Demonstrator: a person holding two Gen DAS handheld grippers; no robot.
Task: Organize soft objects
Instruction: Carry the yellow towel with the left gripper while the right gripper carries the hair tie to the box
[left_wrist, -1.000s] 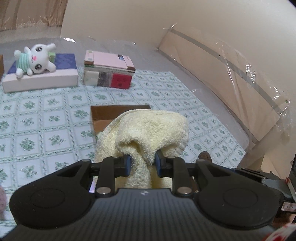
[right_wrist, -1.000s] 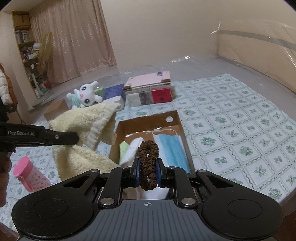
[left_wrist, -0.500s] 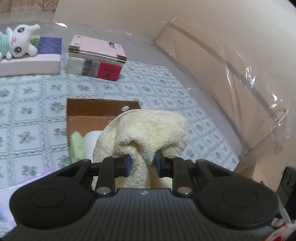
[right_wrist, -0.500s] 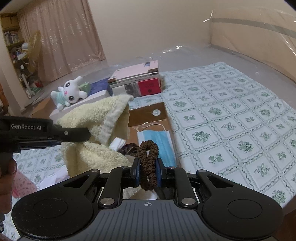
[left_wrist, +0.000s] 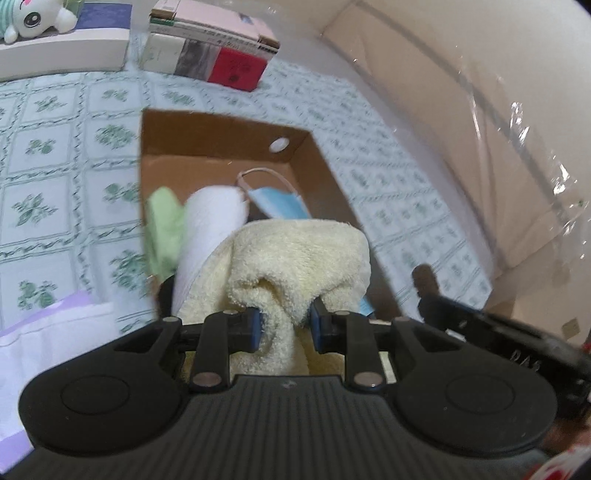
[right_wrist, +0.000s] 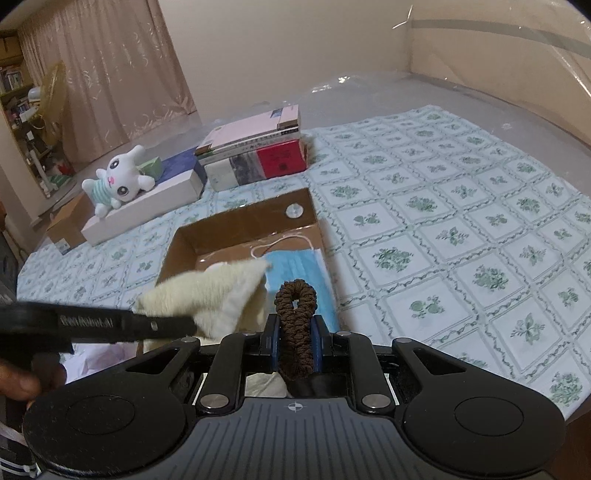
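1. The left tongs (left_wrist: 284, 326) are clamped on a fluffy pale yellow terry towel (left_wrist: 299, 258), its bunched fold pinched between the blue pads.
2. That towel hangs over the near end of the open brown cardboard box (left_wrist: 317, 162), which sits on the table under a green-and-white floral tablecloth (right_wrist: 461, 206).
3. Inside the box, at about 11 o'clock from the towel, lie a rolled white cloth (left_wrist: 212, 221) and a light green cloth (left_wrist: 162, 225); a blue pleated face mask (left_wrist: 280, 203) lies at 12 o'clock.
4. The right tongs (right_wrist: 295, 345) are closed on a dark brown braided hair tie (right_wrist: 297, 317), whose loop stands upright above the mask.
5. Beyond the box, a stack of books (right_wrist: 255, 147) sits at 12 o'clock and a white plush bunny (right_wrist: 118, 181) at 10 o'clock.
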